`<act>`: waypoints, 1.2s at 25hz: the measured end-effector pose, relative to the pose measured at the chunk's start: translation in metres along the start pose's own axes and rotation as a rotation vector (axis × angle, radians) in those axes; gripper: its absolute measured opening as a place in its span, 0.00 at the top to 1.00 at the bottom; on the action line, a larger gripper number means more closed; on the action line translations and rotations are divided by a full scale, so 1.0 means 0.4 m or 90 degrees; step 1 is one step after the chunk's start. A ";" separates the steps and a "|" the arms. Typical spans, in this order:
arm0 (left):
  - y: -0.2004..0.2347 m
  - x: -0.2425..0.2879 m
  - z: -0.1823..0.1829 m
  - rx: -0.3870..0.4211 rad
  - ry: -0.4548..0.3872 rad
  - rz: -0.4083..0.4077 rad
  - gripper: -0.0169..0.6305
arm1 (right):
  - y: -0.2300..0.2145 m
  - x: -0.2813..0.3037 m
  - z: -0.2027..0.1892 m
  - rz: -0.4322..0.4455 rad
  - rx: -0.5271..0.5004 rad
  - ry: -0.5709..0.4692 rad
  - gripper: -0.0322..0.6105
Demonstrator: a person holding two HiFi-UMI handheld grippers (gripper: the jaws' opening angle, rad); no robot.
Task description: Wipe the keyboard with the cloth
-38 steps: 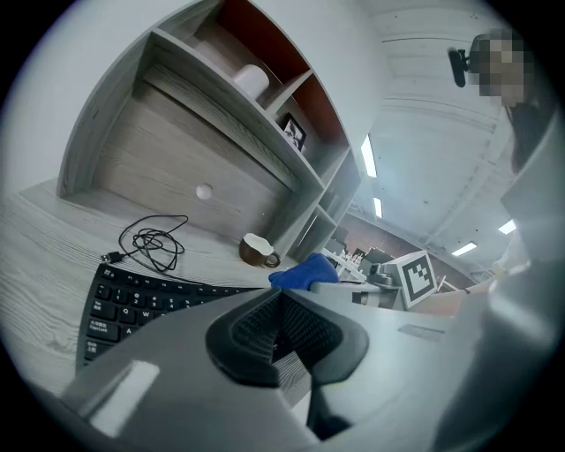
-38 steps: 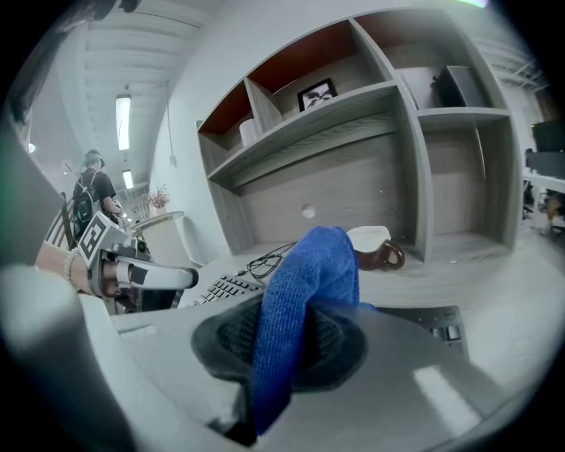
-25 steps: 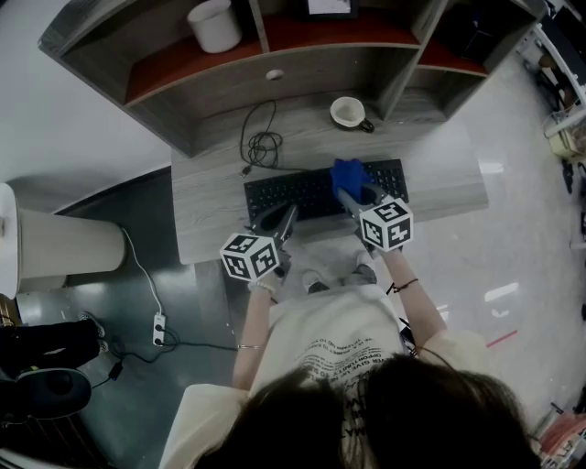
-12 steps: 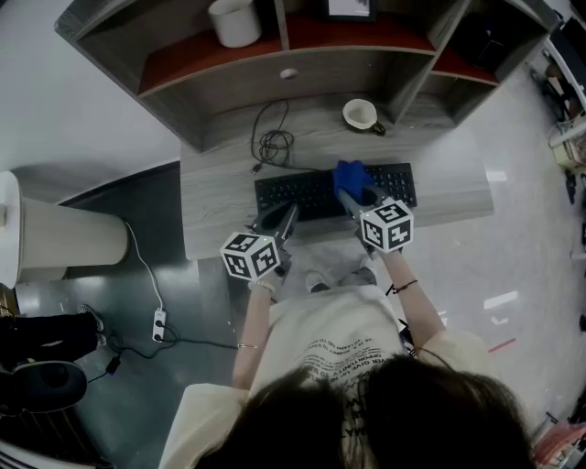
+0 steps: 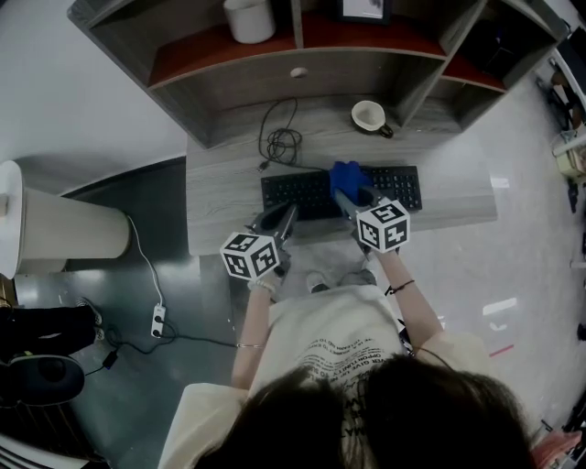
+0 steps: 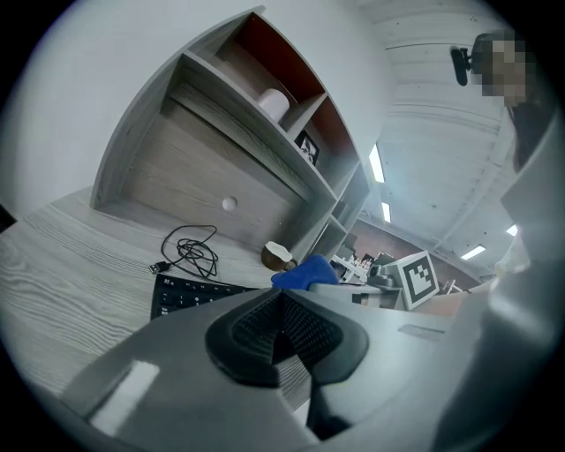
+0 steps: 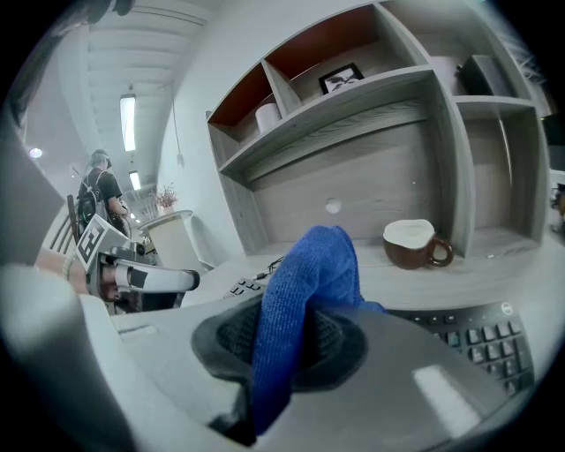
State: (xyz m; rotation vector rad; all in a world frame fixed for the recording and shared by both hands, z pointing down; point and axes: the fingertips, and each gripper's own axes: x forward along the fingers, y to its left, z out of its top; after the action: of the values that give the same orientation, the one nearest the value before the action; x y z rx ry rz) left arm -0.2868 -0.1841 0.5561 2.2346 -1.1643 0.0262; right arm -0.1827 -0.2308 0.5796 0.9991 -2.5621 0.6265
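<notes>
Right gripper is clamped on the blue cloth, over the keyboard's middle. Left gripper is closed on nothing, nearer in. Cloth looks soft, light and floppy, so I'd grip a bunched fold.

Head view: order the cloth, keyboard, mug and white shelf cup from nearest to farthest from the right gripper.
1. Blue cloth, clamped in the right gripper's jaws.
2. Keyboard, just under it.
3. Mug, farther back, slightly right.
4. White cup, on the shelf, back left.
</notes>
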 end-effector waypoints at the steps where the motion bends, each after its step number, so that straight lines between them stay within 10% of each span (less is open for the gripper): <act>1: 0.002 -0.002 0.000 0.000 0.000 0.001 0.99 | 0.002 0.003 0.001 0.001 -0.001 0.000 0.86; 30: 0.063 -0.087 0.022 -0.008 -0.043 0.097 0.99 | 0.117 0.089 0.012 0.113 -0.015 0.016 0.86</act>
State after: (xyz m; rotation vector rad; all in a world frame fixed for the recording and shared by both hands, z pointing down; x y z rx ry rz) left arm -0.3291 -0.1738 0.5518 2.1461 -1.3653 0.0049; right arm -0.2411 -0.2225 0.5781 0.7563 -2.6487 0.6487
